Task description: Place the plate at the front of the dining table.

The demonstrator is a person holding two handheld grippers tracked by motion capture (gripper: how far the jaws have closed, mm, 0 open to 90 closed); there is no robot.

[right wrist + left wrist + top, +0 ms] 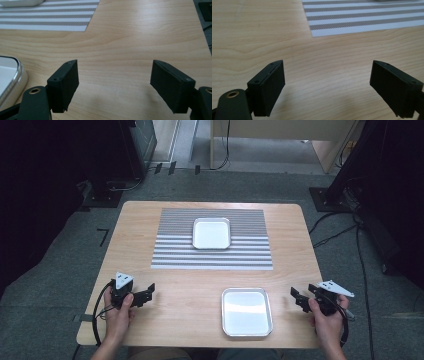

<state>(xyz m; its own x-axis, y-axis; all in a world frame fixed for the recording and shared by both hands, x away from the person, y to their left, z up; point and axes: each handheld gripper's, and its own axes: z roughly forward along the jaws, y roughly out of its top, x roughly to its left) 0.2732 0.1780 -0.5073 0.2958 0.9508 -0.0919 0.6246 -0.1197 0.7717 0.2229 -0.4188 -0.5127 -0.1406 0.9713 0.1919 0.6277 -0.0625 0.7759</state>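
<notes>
Two shallow metal trays lie on the wooden table [165, 315]. One tray [212, 233] rests on a grey striped mat [250, 255] at the table's middle; its near rim [20, 3] peeks in at the top of the right gripper view. The other tray [247, 312] sits near the front edge, its rim [17, 75] at the left of the right gripper view. My left gripper [148, 293] hovers at the front left, open, nothing between its jaws [328, 85]. My right gripper [299, 298] is at the front right beside the near tray, open and empty [115, 83].
The striped mat's corner [362, 22] lies ahead of the left gripper. Bare wood spans between the grippers and the mat. Around the table are grey carpet, cables [365, 270], dark stands [105, 195] and a wooden desk [280, 135] behind.
</notes>
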